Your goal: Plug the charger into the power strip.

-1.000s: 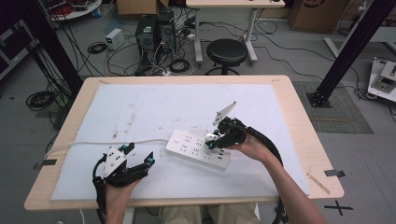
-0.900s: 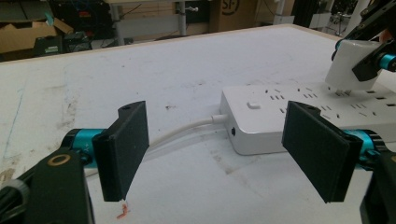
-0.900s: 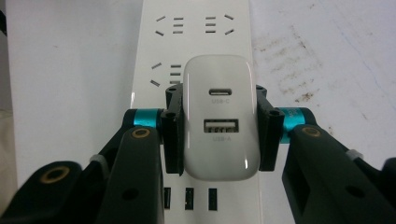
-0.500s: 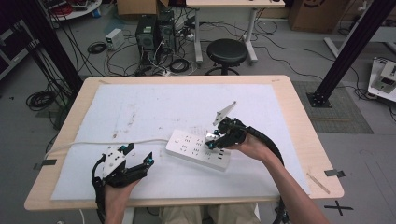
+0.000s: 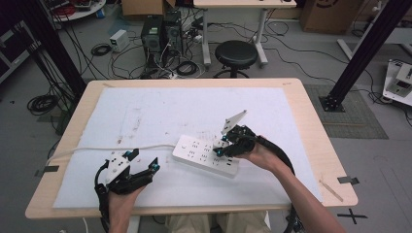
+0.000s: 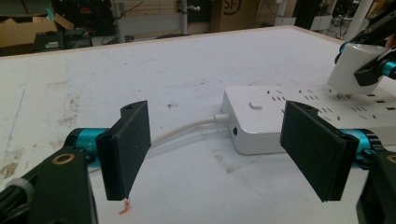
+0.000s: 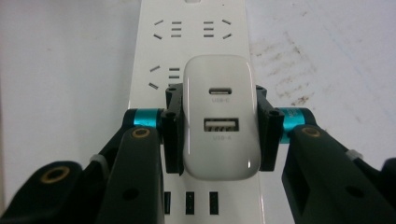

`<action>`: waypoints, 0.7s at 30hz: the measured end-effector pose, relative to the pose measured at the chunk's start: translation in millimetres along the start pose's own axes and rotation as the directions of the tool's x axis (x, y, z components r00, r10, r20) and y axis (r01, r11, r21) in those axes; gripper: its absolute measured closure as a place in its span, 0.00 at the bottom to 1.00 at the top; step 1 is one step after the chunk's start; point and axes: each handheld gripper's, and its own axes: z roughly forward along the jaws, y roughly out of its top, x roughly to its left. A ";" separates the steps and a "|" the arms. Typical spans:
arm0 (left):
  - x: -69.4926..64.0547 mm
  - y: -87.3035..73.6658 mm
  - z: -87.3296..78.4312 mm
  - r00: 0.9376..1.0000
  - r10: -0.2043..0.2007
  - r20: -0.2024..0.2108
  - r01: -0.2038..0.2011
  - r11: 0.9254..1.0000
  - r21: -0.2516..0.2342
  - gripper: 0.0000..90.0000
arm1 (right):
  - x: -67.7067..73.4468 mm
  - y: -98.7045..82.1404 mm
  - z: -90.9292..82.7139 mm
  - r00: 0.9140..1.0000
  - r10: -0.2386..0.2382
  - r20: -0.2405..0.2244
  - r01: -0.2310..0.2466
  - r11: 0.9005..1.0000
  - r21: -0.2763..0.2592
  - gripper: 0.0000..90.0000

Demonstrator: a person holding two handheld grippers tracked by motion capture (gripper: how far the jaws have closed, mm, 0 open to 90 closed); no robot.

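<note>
A white power strip lies on the white mat, its cable trailing off to the left. My right gripper is shut on a white USB charger and holds it upright over the strip, its prongs at the sockets. My left gripper rests near the front edge, left of the strip. Its jaws have just been closing a little but still stand wide apart, with nothing between them. The strip's cable end lies just ahead of them.
The white mat covers most of the wooden table. A strip of tape lies at the front right corner. Beyond the table stand a black stool, computer towers and black frame posts.
</note>
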 end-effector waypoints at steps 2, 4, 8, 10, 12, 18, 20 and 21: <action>0.0 0.0 0.0 1.000 0.000 0.000 0.000 1.000 0.000 0.27 | -0.9 -0.9 2.8 1.000 0.002 -0.010 -0.002 1.000 -0.010 0.71; 0.0 -0.5 -0.7 1.000 -0.001 -0.003 0.001 1.000 0.000 0.27 | -0.5 -0.5 3.1 1.000 -0.002 -0.007 0.002 1.000 -0.011 0.71; -0.4 0.8 0.3 1.000 0.004 0.002 -0.004 1.000 0.001 0.27 | -2.4 -2.9 3.3 1.000 -0.002 -0.018 0.001 1.000 -0.027 0.71; -0.5 1.3 -0.6 1.000 0.009 0.002 -0.009 1.000 0.000 0.27 | -5.2 -3.6 3.7 0.999 0.001 -0.034 -0.003 0.999 -0.032 0.71; 0.4 0.3 -1.5 1.000 0.004 -0.002 -0.004 1.000 0.000 0.27 | -2.3 -2.8 3.9 1.000 -0.017 -0.022 0.017 0.999 -0.028 0.71; 1.5 -2.3 -3.9 1.000 -0.002 -0.002 0.002 1.000 0.004 0.27 | 1.9 -4.7 4.1 0.999 -0.037 0.009 0.037 0.998 -0.041 0.71; 1.3 -3.0 -3.6 1.000 -0.001 -0.004 0.001 1.000 0.004 0.27 | 3.4 -4.8 4.5 0.999 -0.041 0.013 0.041 0.998 -0.043 0.71; 1.3 -3.0 -3.6 1.000 -0.001 -0.004 0.001 1.000 0.004 0.27 | 3.4 -4.8 4.5 0.999 -0.041 0.013 0.041 0.998 -0.043 0.71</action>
